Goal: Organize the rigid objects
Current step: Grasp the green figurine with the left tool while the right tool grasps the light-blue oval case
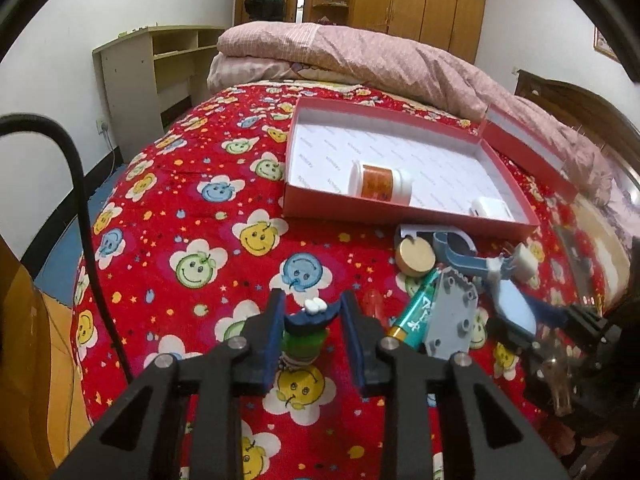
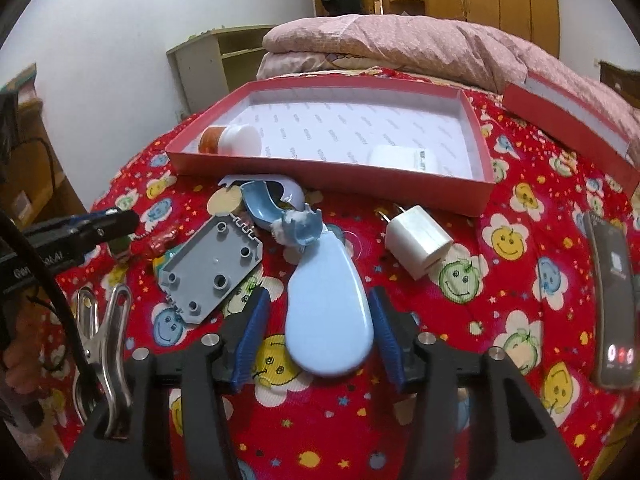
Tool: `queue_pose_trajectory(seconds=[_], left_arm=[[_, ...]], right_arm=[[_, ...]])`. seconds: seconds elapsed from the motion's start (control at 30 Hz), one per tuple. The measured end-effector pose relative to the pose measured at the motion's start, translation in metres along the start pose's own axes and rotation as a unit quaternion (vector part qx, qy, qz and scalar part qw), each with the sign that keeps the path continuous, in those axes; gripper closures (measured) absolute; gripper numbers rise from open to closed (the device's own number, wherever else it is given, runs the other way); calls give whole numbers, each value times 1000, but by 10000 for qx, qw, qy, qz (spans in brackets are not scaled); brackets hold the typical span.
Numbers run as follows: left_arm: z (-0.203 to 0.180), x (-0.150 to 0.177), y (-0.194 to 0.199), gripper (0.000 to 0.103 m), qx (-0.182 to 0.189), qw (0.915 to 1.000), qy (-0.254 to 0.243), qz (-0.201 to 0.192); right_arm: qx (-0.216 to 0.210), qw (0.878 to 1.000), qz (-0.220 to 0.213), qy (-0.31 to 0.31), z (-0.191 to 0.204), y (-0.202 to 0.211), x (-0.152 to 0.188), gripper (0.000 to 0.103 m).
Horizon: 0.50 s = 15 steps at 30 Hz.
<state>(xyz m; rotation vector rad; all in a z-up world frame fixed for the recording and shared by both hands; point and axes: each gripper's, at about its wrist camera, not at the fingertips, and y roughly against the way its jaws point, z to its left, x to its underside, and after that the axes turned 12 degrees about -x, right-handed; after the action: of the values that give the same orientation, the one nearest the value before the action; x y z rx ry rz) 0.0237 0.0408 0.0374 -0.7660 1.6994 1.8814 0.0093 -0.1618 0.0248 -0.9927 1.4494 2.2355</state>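
Observation:
A red shallow box [image 1: 404,216] [image 2: 320,178] lies on the bed, holding a white jar with an orange label [image 1: 380,182] [image 2: 232,140] and a white case [image 1: 486,206] [image 2: 402,159]. My left gripper [image 1: 310,314] is open around a small green and navy figurine [image 1: 306,334], its pads on either side. My right gripper [image 2: 316,308] is open around the flat end of a light blue plastic tool [image 2: 328,304]. Near it lie a grey plate [image 2: 212,266] [image 1: 452,316], a white charger [image 2: 418,240], a gold disc [image 1: 414,256] and a teal tube [image 1: 416,312].
A phone [image 2: 612,300] lies at the right on the red smiley-face blanket [image 1: 200,240]. A metal clip [image 2: 104,320] sits at the left. The box lid [image 2: 572,120] lies at the back right. A pink folded quilt [image 1: 360,56] is behind. The bed's edge drops off at the left.

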Motion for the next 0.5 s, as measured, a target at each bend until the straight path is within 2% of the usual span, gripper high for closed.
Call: queue_pose_trajectory(seconds=[0.1,0.17,0.23,0.5], left_arm=[[0,3,5,73,-16,10000,-61,-33],[0,6,7,68,-6,9999,-131,-35],[1,11,7,58,-32,9998,-188,4],[9,20,-12,57,-45,9998,1,212]], right_arm=[[12,10000,-22,4,0,0,1,51],[28,10000,-16,1,0,1,1,51],[61,10000,-10,19,1,0,1,51],[94,9999,-10,36,3,1,2,51]])
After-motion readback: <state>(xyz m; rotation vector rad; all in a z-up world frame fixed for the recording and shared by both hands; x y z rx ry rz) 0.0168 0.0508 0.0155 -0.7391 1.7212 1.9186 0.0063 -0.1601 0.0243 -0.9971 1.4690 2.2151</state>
